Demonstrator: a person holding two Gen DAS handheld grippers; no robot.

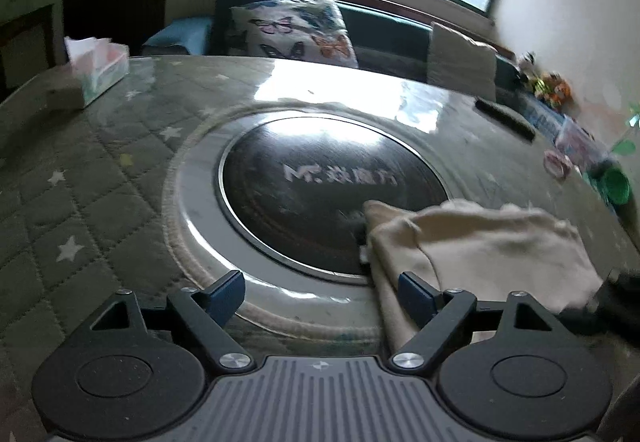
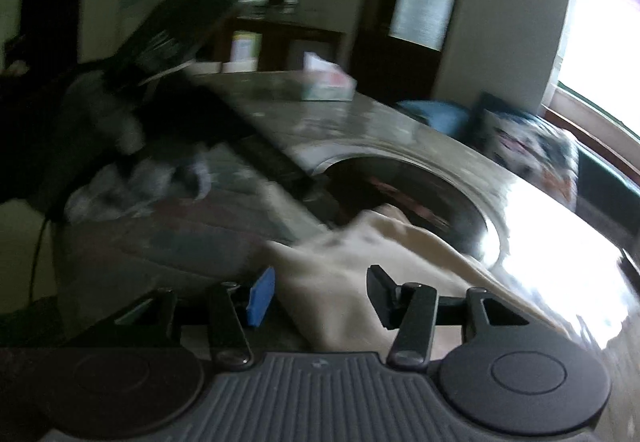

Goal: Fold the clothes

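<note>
A cream garment (image 1: 488, 246) lies crumpled on the right side of the table, one corner over the round black hotplate (image 1: 320, 194). My left gripper (image 1: 320, 294) is open just above the table's near edge, its right fingertip at the garment's left border, and nothing sits between its fingers. In the blurred right wrist view, my right gripper (image 2: 321, 297) is open, with the cream garment (image 2: 360, 242) lying between and beyond its fingers. A dark blurred shape (image 2: 180, 26) at the upper left there may be the other gripper.
The table (image 1: 80, 202) has a quilted green star-print cover under glass. A tissue box (image 1: 98, 70) stands at the far left, and a black remote (image 1: 506, 118) and a green bowl (image 1: 612, 184) at the right. Beyond is a sofa with a butterfly pillow (image 1: 296, 30).
</note>
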